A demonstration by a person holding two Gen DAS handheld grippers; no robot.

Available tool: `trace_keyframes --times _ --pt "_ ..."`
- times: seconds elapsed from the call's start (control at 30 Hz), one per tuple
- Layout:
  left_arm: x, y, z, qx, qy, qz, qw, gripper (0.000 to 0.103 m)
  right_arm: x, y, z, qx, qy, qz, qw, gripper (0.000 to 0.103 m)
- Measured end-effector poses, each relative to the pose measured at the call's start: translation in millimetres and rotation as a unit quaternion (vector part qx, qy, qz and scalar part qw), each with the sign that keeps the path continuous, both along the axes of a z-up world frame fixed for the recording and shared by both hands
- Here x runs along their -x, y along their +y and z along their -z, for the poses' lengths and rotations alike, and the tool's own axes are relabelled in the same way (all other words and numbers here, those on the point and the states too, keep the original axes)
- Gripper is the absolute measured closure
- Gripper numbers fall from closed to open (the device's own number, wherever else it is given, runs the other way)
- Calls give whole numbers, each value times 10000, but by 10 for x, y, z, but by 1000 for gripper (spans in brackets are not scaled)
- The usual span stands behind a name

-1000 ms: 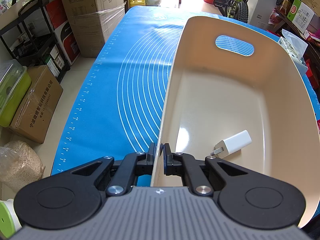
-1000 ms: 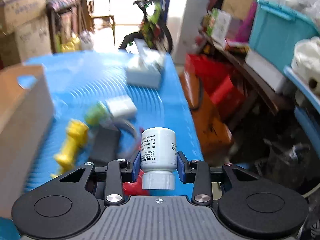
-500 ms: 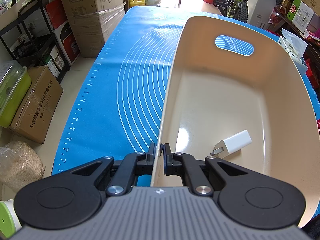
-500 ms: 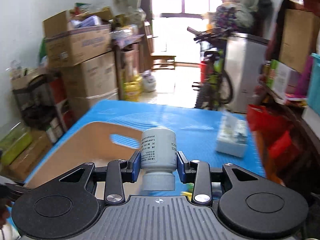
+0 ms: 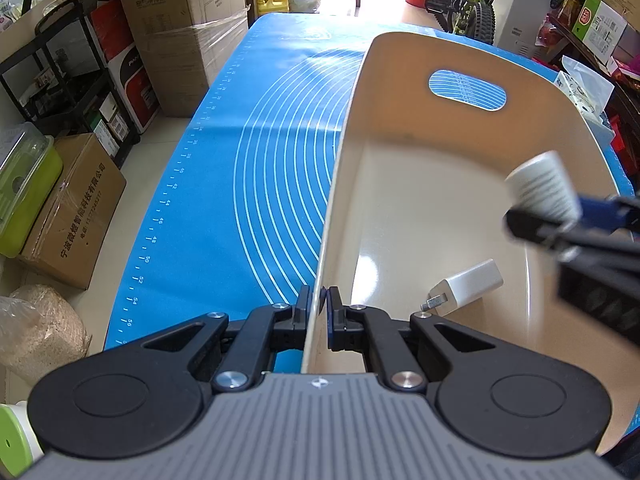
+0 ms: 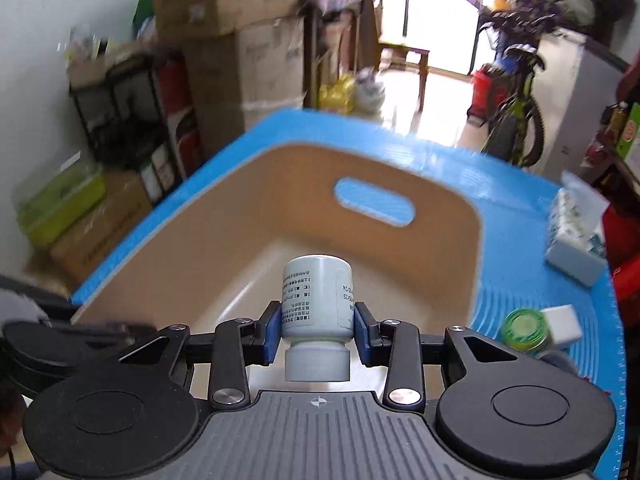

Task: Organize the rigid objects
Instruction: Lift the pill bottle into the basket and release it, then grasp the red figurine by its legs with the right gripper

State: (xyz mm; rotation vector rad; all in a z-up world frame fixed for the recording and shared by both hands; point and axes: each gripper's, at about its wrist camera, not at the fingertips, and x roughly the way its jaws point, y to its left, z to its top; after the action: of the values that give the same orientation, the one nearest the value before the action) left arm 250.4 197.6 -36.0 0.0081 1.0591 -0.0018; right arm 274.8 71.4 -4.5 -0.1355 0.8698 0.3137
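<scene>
Left wrist view first: the left gripper (image 5: 319, 305) pinches the near wall of the beige bin (image 5: 400, 52), exactly as it did 1 second ago, so the bin has been held steady on the blue mat (image 5: 256, 168) covering the surface. What is new is the right gripper (image 5: 560, 216), which has entered from the right edge and carries the white bottle (image 5: 540, 186) above the bin's interior; 0.5 seconds ago this view showed neither. A white charger (image 5: 470, 286) already lies on the bin floor. Readable writing: ruler numbers 44 to 56 along the mat's edge, "Infraxs..." on a cardboard box (image 5: 188, 8), and Chinese print on a brown carton on the floor. Right wrist view: the right gripper (image 6: 318, 334) clamps the white bottle (image 6: 318, 300) by its body, cap toward the camera, with the bin (image 6: 192, 220) open directly beyond it, whereas 1 second ago loose items on the mat filled this view. The bottle's label has small print, too fine to read. A green-lidded jar (image 6: 524, 328) waits outside, so I judge release comes next.
</scene>
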Motion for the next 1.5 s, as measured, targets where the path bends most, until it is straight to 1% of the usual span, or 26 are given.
trace_keyframes --times 0.1,0.27,0.3,0.4,0.5,0.53,0.7,0.8,0.87,1.0,1.13,1.23,1.37,1.5 --pt "0 -1 0 1 0 -1 10000 95 -15 62 143 100 340 -59 9994 59" --pt "2 4 -1 0 -3 3 10000 95 -46 132 305 306 720 -156 9968 59" --pt "-1 -8 -6 -4 -6 7 10000 95 -55 140 311 311 775 -160 9964 59" --pt "-1 -13 -12 -4 -2 5 10000 95 -62 127 300 269 807 -137 9963 55" --pt "-6 -16 -10 -11 -2 7 10000 95 -19 75 242 96 691 -126 9975 43" --pt "-6 -17 -10 -9 -2 9 10000 95 6 53 207 25 624 -114 9980 41" --pt "-6 -19 -11 -11 -2 9 10000 95 103 -154 -100 -414 184 29 9990 39" --pt "-5 -20 -11 -9 -2 9 10000 95 197 -361 -298 -572 -142 208 9980 38" --pt "-6 -21 -11 -10 -3 10 10000 95 244 -553 -413 -664 -311 403 9965 38" --pt "-6 -21 -10 -14 -3 10 10000 94 285 -974 -546 -828 -439 917 9914 37" --pt "-4 -23 -11 -3 5 1 10000 94 304 -1355 -581 -684 -624 1365 9863 37" --pt "-2 -23 -10 -7 5 8 10000 94 323 -1582 -548 -384 -819 1638 9823 37" --pt "-9 -15 -4 8 15 6 10000 94 326 -1886 -452 -178 -762 1982 9770 37" --pt "-12 -11 -4 10 16 3 10000 94 321 -2103 -222 103 -547 2267 9724 37"
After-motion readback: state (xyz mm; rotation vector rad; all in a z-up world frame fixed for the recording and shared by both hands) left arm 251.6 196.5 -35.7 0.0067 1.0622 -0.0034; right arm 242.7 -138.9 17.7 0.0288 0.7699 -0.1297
